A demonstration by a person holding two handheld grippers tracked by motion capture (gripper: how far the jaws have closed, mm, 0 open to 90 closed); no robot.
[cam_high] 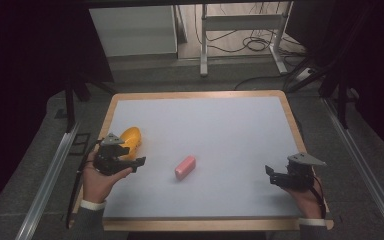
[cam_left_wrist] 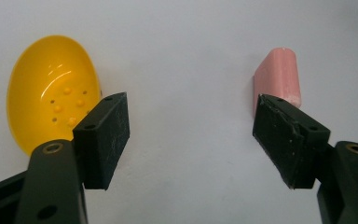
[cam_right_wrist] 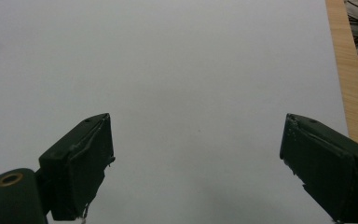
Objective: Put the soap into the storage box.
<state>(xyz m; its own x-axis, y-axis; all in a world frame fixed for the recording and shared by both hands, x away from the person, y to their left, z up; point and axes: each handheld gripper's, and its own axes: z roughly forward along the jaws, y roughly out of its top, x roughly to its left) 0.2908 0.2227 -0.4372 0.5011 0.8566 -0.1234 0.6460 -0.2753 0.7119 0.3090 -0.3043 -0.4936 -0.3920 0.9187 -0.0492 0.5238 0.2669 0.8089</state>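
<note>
2 hand-held grippers hover low over a white table (cam_high: 230, 130) with a wooden rim, and 2 small things lie on it. Largest of these is a yellow plastic dish (cam_left_wrist: 51, 93), oval and glossy with small bumps and holes in its floor; in the left gripper view it lies just beyond and outside one jaw, which covers its near edge. Smaller is a pink block (cam_left_wrist: 279, 77), a short bar with rounded corners, lying just beyond the tip of the other jaw and apart from the dish. The left gripper (cam_high: 130, 162) has its jaws spread wide with bare table between them, gripping nothing. The right gripper (cam_high: 271, 172) hangs well away from both things near the table's wooden edge, jaws equally wide and holding nothing, with plain white surface ahead. Judging by its aim, the left gripper seems set to go for either the block or the dish, though neither sits between its jaws yet. The risk from here is a misaligned approach: if the gripper moves straight ahead, one jaw tip could strike the block's end and shove it away, or the other could clip the dish's rim and tip or slide the light plastic. Closing before centring would pinch only air.
</note>
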